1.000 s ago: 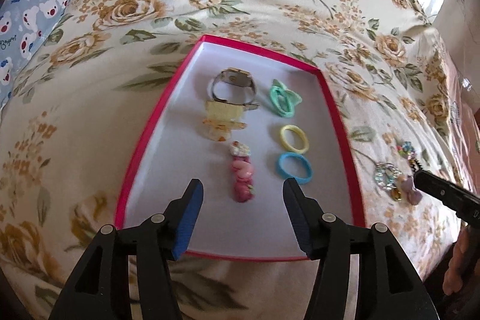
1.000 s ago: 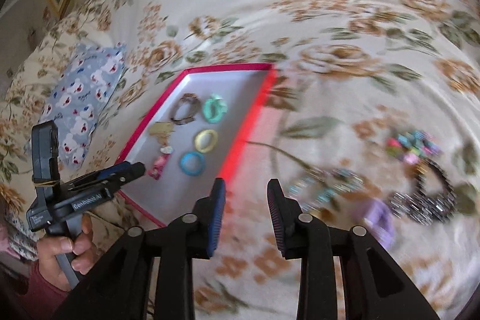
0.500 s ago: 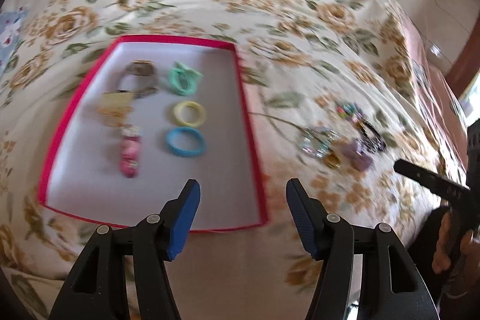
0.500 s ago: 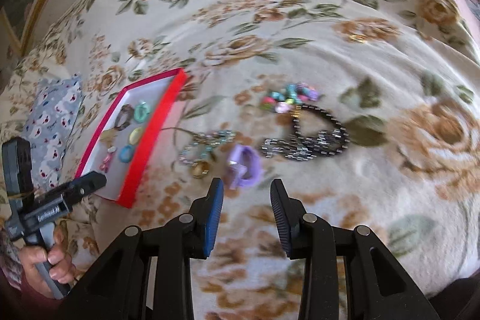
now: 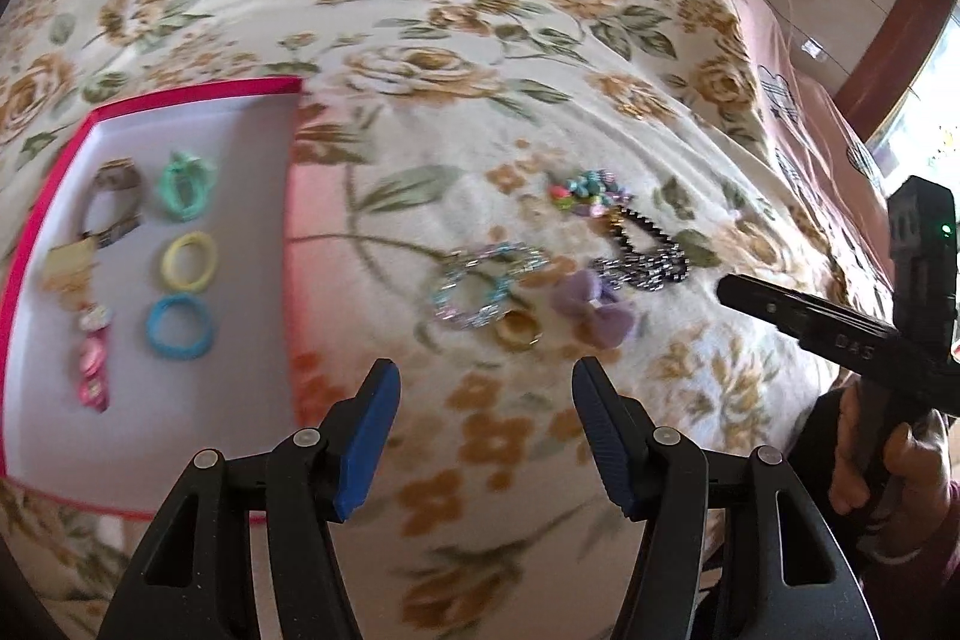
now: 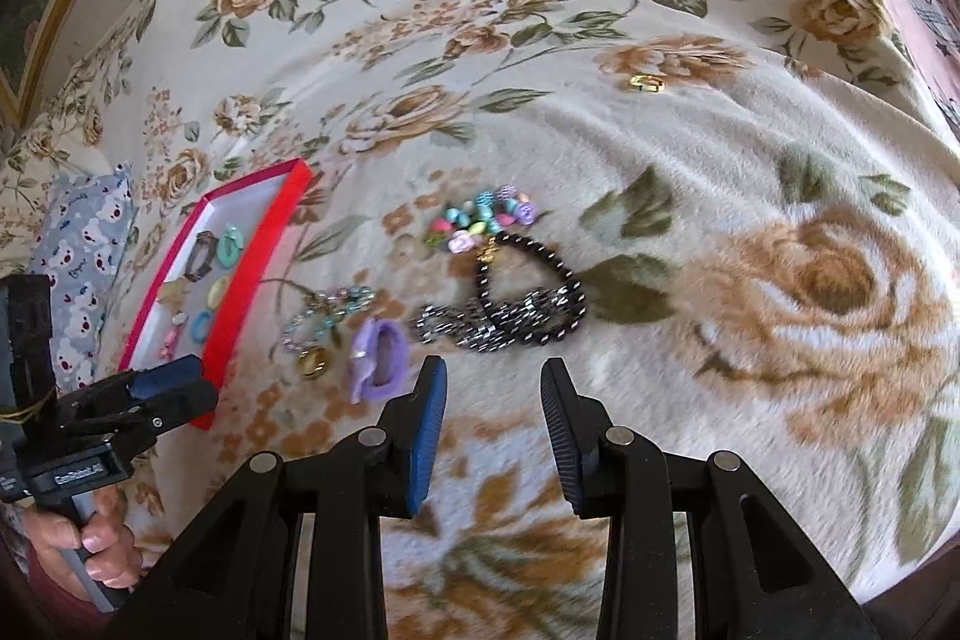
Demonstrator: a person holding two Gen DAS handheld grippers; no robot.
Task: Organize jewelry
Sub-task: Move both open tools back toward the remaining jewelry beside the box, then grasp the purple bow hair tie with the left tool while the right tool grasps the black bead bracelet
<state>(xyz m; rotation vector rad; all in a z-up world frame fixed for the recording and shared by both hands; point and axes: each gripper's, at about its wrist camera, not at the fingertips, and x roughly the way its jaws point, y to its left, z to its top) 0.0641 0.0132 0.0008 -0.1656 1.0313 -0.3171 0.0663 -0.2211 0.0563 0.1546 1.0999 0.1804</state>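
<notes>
Jewelry loose on the bed right of the red tray (image 5: 198,91): both jaws gape empty, so I'd lower the left gripper (image 5: 480,421) squarely over the gold ring (image 5: 517,330), pinching gently, avoiding the purple bow (image 5: 591,307).

Right hand-held gripper (image 6: 492,421) parted above floral blanket (image 6: 690,160), black bead bracelet (image 6: 528,301) just ahead, red tray (image 6: 252,274) left

Red-rimmed tray (image 5: 198,90), white inside, at left. In it: watch (image 5: 114,202), mint tie (image 5: 183,184), yellow tie (image 5: 189,261), blue tie (image 5: 178,327), pink clip (image 5: 95,358), all flat in two rows. Right of tray on blanket: pale bead bracelet (image 5: 480,289), gold ring (image 5: 517,331), purple bow (image 5: 591,307), black bead strands (image 6: 528,301), pastel bead cluster (image 6: 480,219) farther off. Another gold ring (image 6: 647,83) lies far right, alone.
</notes>
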